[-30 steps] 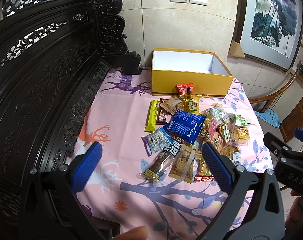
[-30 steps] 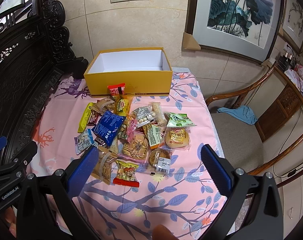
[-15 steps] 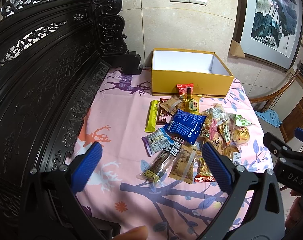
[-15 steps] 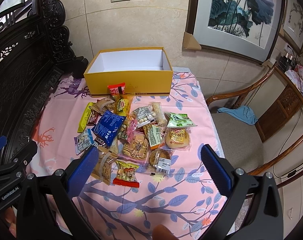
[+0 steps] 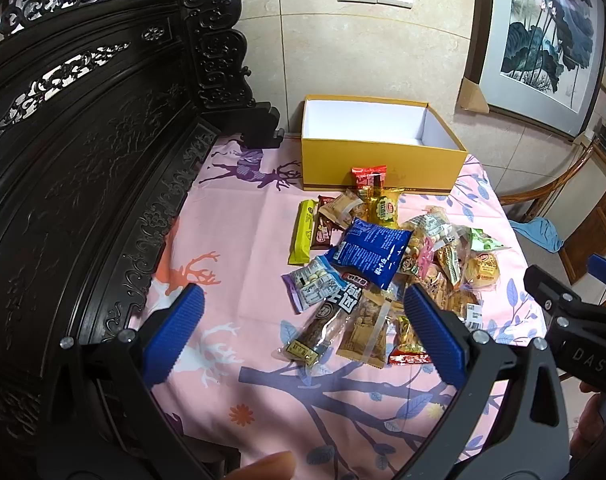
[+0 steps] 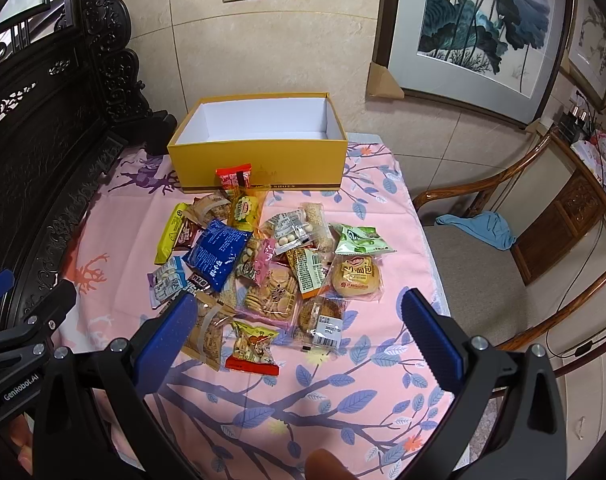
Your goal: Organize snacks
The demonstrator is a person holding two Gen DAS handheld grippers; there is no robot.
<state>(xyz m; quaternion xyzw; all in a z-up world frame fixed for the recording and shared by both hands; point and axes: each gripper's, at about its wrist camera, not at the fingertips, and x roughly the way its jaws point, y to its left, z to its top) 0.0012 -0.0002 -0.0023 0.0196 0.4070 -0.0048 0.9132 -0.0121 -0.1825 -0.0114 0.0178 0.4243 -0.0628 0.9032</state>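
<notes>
A: Start at the claws. How do they stand?

B: The left gripper [image 5: 301, 332] is spread wide, its 2 blue pads far apart, holding nothing, poised above the near part of the pink tablecloth [image 5: 239, 232]. The right gripper [image 6: 299, 332] is just as wide and also holds nothing, above the near edge of the snack pile [image 6: 271, 256].

A: And what lies closest to each?

B: Between the left pads sits a dark brown bar in clear wrap [image 5: 323, 328], its long axis slanting from near-left to far-right. Beside it is a tan cracker pack [image 5: 369, 334], lengthwise toward the camera. Between the right pads is a red-and-yellow packet [image 6: 253, 346], its red end pointing toward the camera.

A: Farther out?

B: A blue packet [image 6: 219, 254] lies tilted in the middle-left of the pile, its long axis running from near-left to far-right. At the pile's left edge is a yellow-green bar [image 6: 169, 234], its long axis pointing toward the box and leaning slightly right. On the right, a round bun in wrap [image 6: 357, 276] with a green packet [image 6: 361, 240] just behind it.

A: The box?

B: The yellow box [image 6: 259, 164] stands open at the far end of the table, its long side facing the pile. A small red packet [image 6: 234, 176] touches its front wall. I see only white inside.
</notes>
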